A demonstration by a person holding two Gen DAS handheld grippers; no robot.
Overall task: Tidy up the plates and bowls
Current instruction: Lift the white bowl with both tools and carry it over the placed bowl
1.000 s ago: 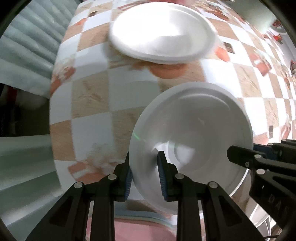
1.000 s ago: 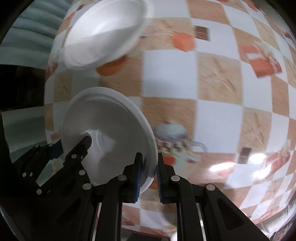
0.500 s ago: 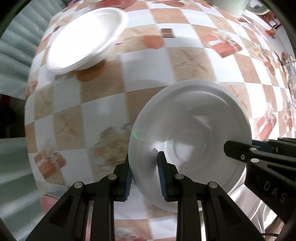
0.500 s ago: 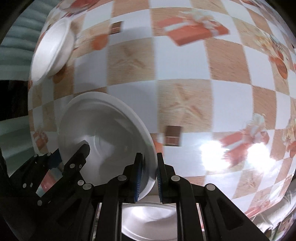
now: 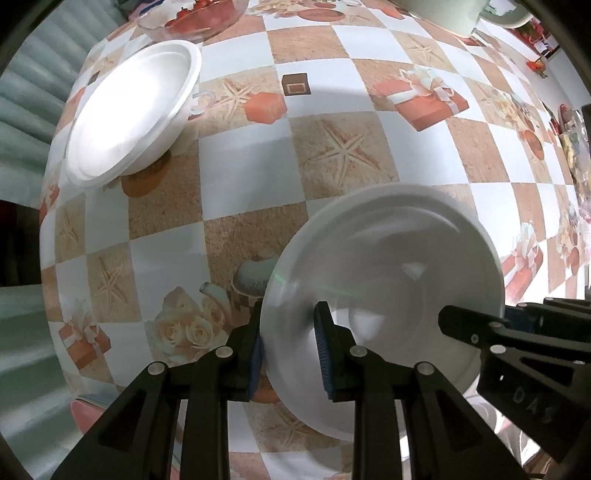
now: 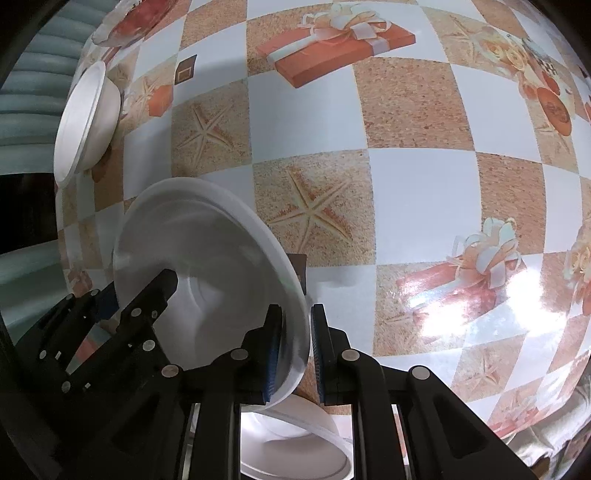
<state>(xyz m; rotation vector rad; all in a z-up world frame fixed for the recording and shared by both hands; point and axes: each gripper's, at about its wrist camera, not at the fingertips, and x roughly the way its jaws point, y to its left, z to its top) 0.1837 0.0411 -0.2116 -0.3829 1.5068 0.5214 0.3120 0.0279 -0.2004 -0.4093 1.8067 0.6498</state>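
Looking down from the left wrist view, the left gripper (image 5: pixel 290 347) is clamped on the near-left rim of a white foam bowl (image 5: pixel 388 280): one blue pad sits outside the wall, the other inside. The bowl is held above the checked tablecloth (image 5: pixel 332 147), mouth towards the camera. At the lower right of this view the right gripper (image 5: pixel 480 332) reaches in and meets the opposite rim of the same bowl; its pads are not clear from here. A second white bowl (image 5: pixel 129 110) rests on the cloth at the upper left, well apart from the held one, near the table's edge. A glass dish of red fruit (image 5: pixel 192 18) stands beyond it at the top edge. A pale green vessel (image 5: pixel 443 14) shows at the top right, only partly in view.

In the right wrist view, the right gripper (image 6: pixel 295 347) is closed on the thin rim of the held bowl (image 6: pixel 207 266), the rim pinched between both blue pads. The bowl tilts, its inside turned towards the left of the picture. The left gripper (image 6: pixel 147 295) appears at the lower left, one finger lying inside the bowl's wall. The second bowl (image 6: pixel 88 118) sits on the tablecloth (image 6: pixel 406 184) at the far left, seen nearly edge-on. Below the right gripper, between its finger arms, another white dish (image 6: pixel 295 443) lies low in the picture, partly hidden; what it rests on cannot be told.
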